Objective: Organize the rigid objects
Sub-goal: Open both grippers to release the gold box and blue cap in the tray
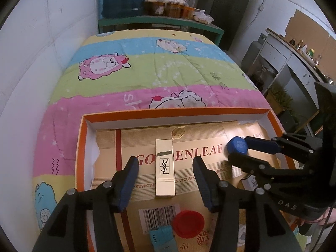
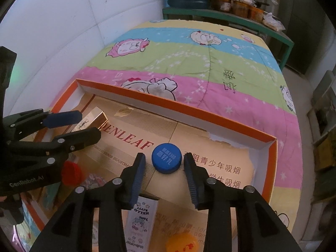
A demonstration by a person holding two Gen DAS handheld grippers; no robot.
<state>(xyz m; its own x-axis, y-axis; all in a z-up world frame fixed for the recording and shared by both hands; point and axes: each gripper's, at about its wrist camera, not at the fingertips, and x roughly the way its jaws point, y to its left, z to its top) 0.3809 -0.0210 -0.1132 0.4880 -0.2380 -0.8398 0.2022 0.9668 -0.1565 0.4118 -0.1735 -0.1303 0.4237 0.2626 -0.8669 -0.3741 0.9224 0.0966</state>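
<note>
A gold lipstick case [image 1: 165, 168] lies flat on the gold cardboard lining of an orange-rimmed box [image 1: 174, 112]. My left gripper [image 1: 166, 163] stands open around the case, with clear gaps on both sides. To the right, a blue bottle cap [image 2: 166, 160] rests on the lining between the fingers of my right gripper [image 2: 164, 159], whose pads stand just off its rim, so it is open. The left wrist view shows the right gripper [image 1: 238, 149] beside the blue cap [image 1: 237, 148]. In the right wrist view, the left gripper [image 2: 90, 125] straddles the lipstick case [image 2: 92, 117].
Inside the box, a red cap [image 1: 188, 221] and a teal item [image 1: 161, 237] lie near the front. A Hello Kitty box [image 2: 142, 220] and an orange cap [image 2: 182, 243] lie under the right gripper. The box sits on a striped cartoon quilt [image 1: 147, 71], with a white wall to the left.
</note>
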